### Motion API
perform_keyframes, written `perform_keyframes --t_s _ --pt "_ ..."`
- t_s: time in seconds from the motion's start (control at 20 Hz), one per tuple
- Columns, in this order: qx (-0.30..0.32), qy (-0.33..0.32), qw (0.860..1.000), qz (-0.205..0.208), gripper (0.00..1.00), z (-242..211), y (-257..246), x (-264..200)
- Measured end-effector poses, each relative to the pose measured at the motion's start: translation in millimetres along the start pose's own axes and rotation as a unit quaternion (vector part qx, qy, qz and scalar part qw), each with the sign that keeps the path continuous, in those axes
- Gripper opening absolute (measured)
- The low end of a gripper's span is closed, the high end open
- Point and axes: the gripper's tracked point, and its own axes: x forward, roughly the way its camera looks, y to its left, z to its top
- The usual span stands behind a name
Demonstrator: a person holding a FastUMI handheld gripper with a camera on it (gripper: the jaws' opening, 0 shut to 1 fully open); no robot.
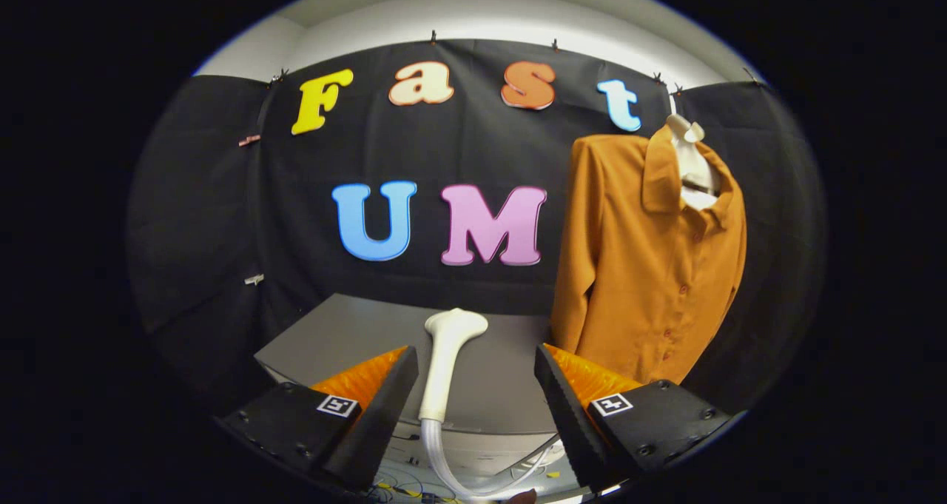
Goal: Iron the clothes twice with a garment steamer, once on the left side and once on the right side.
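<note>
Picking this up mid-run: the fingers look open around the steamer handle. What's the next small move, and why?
Probably close the gripper on the steamer handle. The handle stands between the open fingers, touched by neither, so nothing is held yet. The orange shirt hangs beyond, off to the right, unreachable until the steamer is gripped.

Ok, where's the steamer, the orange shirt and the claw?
steamer head [446, 356]: gripper view, on its white handle.
orange shirt [644, 282]: gripper view, on its front panel.
claw [477, 385]: gripper view, midway between the open fingertips.
</note>
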Motion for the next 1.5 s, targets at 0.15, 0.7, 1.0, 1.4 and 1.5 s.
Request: perform_keyframes --t_s 0.15,0.7,1.0,1.4,1.5 --pt "0.004 0.080 0.997 0.003 0.99 -43 12 35" --pt "-0.002 0.181 0.983 -0.011 0.42 -124 40 103" --pt "0.056 0.125 0.990 0.026 0.21 -109 44 95" --pt "0.068 -0.006 0.998 0.008 0.21 -30 2 27" --pt "0.065 -0.044 0.997 0.005 0.21 -6 -9 6"
